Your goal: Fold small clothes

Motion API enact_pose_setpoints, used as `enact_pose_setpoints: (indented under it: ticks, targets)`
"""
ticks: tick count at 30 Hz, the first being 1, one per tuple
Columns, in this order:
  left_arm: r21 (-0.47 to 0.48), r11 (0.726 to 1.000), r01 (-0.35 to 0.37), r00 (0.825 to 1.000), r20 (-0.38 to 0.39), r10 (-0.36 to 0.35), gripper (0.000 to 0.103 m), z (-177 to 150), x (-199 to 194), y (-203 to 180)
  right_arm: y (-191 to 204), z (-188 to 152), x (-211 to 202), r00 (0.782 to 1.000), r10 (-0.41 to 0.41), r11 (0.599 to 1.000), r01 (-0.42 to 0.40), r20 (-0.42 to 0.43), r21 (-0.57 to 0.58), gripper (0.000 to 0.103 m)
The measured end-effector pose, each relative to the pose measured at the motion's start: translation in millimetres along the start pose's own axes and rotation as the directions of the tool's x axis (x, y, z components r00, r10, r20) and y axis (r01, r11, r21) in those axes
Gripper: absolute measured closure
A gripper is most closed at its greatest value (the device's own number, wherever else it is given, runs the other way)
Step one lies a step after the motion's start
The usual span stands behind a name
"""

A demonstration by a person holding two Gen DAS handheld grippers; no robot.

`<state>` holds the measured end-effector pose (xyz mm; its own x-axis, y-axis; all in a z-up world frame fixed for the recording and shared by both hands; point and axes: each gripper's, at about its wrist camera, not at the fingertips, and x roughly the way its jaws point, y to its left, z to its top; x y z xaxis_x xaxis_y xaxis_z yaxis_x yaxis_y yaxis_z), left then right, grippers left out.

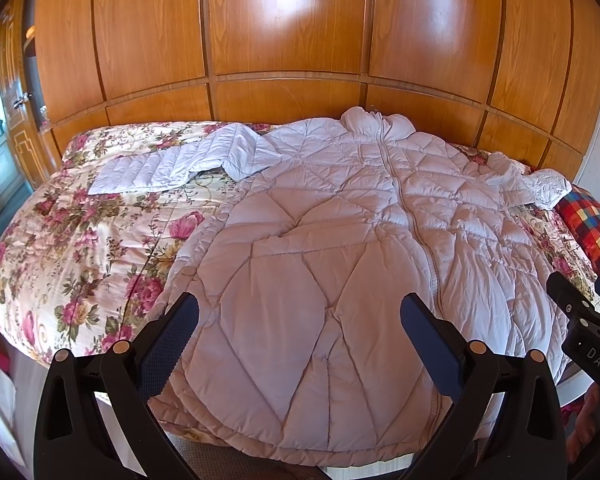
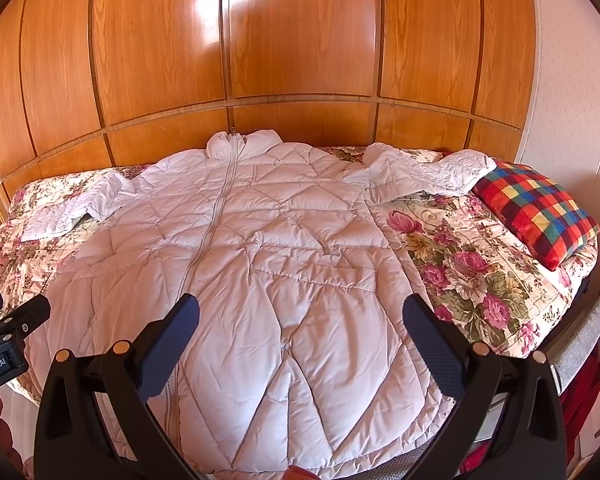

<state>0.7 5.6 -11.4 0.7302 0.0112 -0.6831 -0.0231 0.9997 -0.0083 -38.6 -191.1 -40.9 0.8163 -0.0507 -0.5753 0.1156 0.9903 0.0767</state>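
Observation:
A pale pink quilted long coat lies flat and zipped on the bed, collar towards the wooden wall, hem at the near edge. Its left sleeve stretches out to the left; its right sleeve lies out to the right, the cuff bunched. My left gripper hovers open above the left half of the hem. My right gripper hovers open above the right half of the hem. Neither holds anything. Each gripper shows at the edge of the other's view.
A floral bedspread covers the bed. A red checked pillow lies at the right end, close to the right cuff. A wooden panelled wall stands directly behind the bed. A cabinet is at far left.

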Motion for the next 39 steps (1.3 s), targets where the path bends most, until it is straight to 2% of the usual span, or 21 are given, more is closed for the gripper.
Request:
enact_pose_setpoints:
  ticks: [8, 12, 13, 16, 18, 20, 23, 25, 27, 30, 33, 34, 37, 39]
  targets:
    - [-0.004, 1.0, 0.008, 1.0, -0.011, -0.008, 0.003, -2, 3, 0, -2, 2, 1, 1.0, 0.007, 1.0, -0.007, 0.0, 0.005, 0.002]
    - [-0.009, 1.0, 0.011, 0.999, -0.039, -0.012, 0.003, 5, 13, 0, -6, 6, 5, 0.999, 0.039, 0.999, -0.039, 0.013, 0.008, 0.002]
    - [-0.009, 1.0, 0.021, 0.998, -0.055, -0.022, 0.003, 7, 17, 0, -8, 9, 6, 0.997, 0.076, 0.997, -0.076, 0.019, -0.009, 0.002]
    - [-0.039, 0.993, 0.108, 0.986, -0.126, -0.112, 0.003, 15, 35, 5, -15, 15, 10, 0.983, 0.169, 0.985, -0.166, 0.075, -0.041, 0.002]
    - [-0.093, 0.985, 0.146, 0.98, -0.124, -0.157, 0.003, 20, 46, 12, -26, 19, 14, 0.981, 0.164, 0.986, -0.164, 0.106, -0.014, 0.002]
    - [-0.131, 0.975, 0.181, 0.977, -0.091, -0.194, 0.003, 28, 56, 16, -38, 24, 23, 0.984, 0.155, 0.987, -0.157, 0.091, 0.014, 0.002]
    - [-0.109, 0.979, 0.17, 0.981, -0.076, -0.179, 0.003, 45, 72, 15, -60, 29, 47, 0.993, 0.119, 0.993, -0.119, 0.015, 0.019, 0.002]
    - [-0.061, 0.989, 0.137, 0.989, -0.055, -0.14, 0.003, 57, 86, 11, -80, 29, 60, 0.99, 0.138, 0.989, -0.138, -0.008, 0.059, 0.002]
    - [-0.037, 0.993, 0.111, 0.993, -0.047, -0.112, 0.003, 67, 99, 12, -107, 31, 80, 0.986, 0.159, 0.977, -0.15, -0.045, 0.153, 0.002]
    - [-0.07, 0.993, 0.093, 0.994, -0.045, -0.097, 0.003, 84, 125, 23, -153, 37, 111, 0.979, 0.186, 0.94, -0.152, -0.084, 0.304, 0.002]
    - [-0.108, 0.992, 0.059, 0.998, -0.009, -0.061, 0.003, 98, 147, 34, -196, 49, 138, 0.981, 0.179, 0.905, -0.136, -0.07, 0.404, 0.004]
    - [-0.12, 0.992, 0.042, 0.999, 0.001, -0.042, 0.003, 103, 155, 38, -209, 53, 145, 0.984, 0.162, 0.899, -0.119, -0.069, 0.422, 0.006]
    - [-0.136, 0.99, -0.027, 0.999, 0.017, 0.03, 0.003, 112, 171, 47, -249, 65, 173, 0.987, 0.144, 0.866, -0.089, -0.075, 0.492, 0.027]
    - [-0.159, 0.986, -0.056, 0.998, 0.008, 0.058, 0.003, 116, 185, 56, -273, 71, 194, 0.988, 0.128, 0.843, -0.061, -0.09, 0.535, 0.033]
